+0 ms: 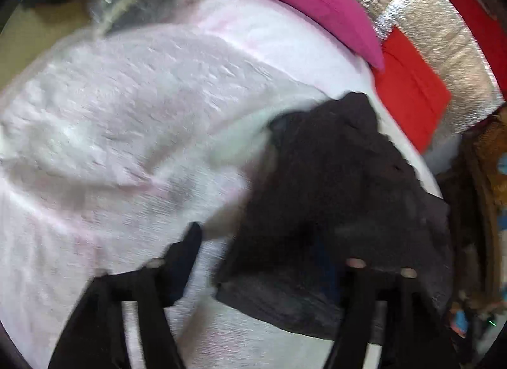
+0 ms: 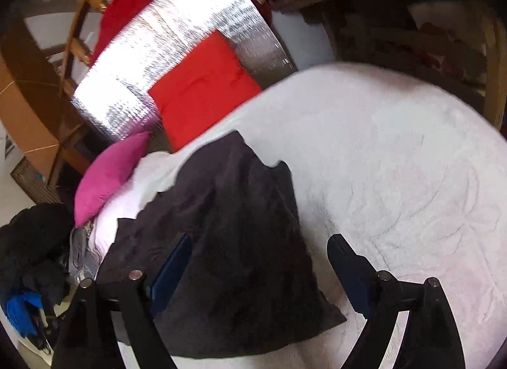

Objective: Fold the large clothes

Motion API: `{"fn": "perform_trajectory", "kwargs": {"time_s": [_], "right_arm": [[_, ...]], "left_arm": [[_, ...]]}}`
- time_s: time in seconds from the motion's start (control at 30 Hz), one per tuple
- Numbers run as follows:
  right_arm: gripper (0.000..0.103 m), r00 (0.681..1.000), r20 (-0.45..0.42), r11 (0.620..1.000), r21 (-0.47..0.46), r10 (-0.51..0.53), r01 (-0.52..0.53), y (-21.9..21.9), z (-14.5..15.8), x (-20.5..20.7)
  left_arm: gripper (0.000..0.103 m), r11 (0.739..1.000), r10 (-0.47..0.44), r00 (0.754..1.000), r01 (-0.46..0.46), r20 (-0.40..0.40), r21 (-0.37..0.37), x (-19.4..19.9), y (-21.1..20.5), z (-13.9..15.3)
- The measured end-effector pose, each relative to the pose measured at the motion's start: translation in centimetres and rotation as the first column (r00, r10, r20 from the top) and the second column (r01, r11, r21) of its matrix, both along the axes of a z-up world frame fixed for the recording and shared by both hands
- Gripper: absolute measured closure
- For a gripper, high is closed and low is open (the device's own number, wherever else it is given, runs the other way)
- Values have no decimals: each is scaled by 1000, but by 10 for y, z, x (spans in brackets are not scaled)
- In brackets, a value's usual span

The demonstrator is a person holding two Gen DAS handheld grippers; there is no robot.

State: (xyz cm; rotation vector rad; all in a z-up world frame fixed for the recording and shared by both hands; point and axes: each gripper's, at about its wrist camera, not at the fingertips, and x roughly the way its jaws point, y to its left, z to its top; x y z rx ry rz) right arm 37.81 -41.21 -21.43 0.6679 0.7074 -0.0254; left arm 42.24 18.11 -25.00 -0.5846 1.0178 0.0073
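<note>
A dark, brownish-black garment (image 2: pixel 240 226) lies bunched in a rough fold on the fluffy white-pink blanket (image 2: pixel 396 163) that covers the bed. My right gripper (image 2: pixel 258 264) hangs over the garment's near part, open wide. Its blue-padded fingers (image 2: pixel 172 264) stand either side of the cloth without pressing on it. In the left wrist view the same garment (image 1: pixel 332 178) sits at the right on the blanket (image 1: pixel 126 115). My left gripper (image 1: pixel 266 258) is open above the garment's near left edge. Its right finger is hard to tell apart from the dark cloth.
A magenta pillow (image 2: pixel 107 175) and a red cushion (image 2: pixel 206 90) lie at the bed's far side, against a silver foil mat (image 2: pixel 177 29). A pile of dark and blue clothes (image 2: pixel 31 258) sits off the bed at the left. Wooden furniture (image 2: pixel 412 29) stands beyond.
</note>
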Motion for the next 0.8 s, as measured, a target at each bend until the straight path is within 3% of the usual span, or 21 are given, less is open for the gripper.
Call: {"fn": "perform_trajectory", "kwargs": {"time_s": [0.03, 0.2, 0.27, 0.33, 0.4, 0.47, 0.57, 0.7, 0.77, 0.8], "right_arm": [[13, 1000, -12, 999, 30, 12, -11, -3, -7, 4], [13, 993, -50, 980, 173, 104, -94, -9, -38, 21], [14, 990, -68, 973, 204, 122, -106, -7, -48, 25], [19, 986, -84, 967, 225, 145, -123, 0, -57, 29], [34, 985, -100, 980, 153, 139, -123, 9, -54, 31], [39, 985, -111, 990, 79, 129, -120, 18, -48, 32], [41, 984, -130, 993, 15, 118, -117, 24, -48, 33], [40, 986, -137, 994, 70, 98, -89, 15, -54, 34], [39, 986, -151, 995, 86, 71, -59, 12, -48, 32], [39, 987, -150, 997, 66, 50, -40, 11, -42, 30]], "left_arm": [[59, 1000, -18, 1000, 18, 8, -23, 0, -1, 0], [64, 999, -52, 998, 52, 46, 8, 1, -5, 3], [52, 999, -53, 998, 53, 35, -7, 4, -5, -1], [49, 998, -52, 998, 53, 26, -21, 11, -5, -8], [51, 998, -54, 998, 55, 28, -9, 12, -8, -9], [72, 997, -73, 996, 73, 48, 6, 12, -17, -6], [81, 990, -106, 993, 100, 57, 95, 11, -37, 1], [79, 979, -141, 990, 135, 26, 151, 12, -48, 5], [67, 985, -115, 993, 112, 17, 128, 14, -40, 4], [67, 988, -103, 995, 100, 18, 117, 16, -36, 6]]}}
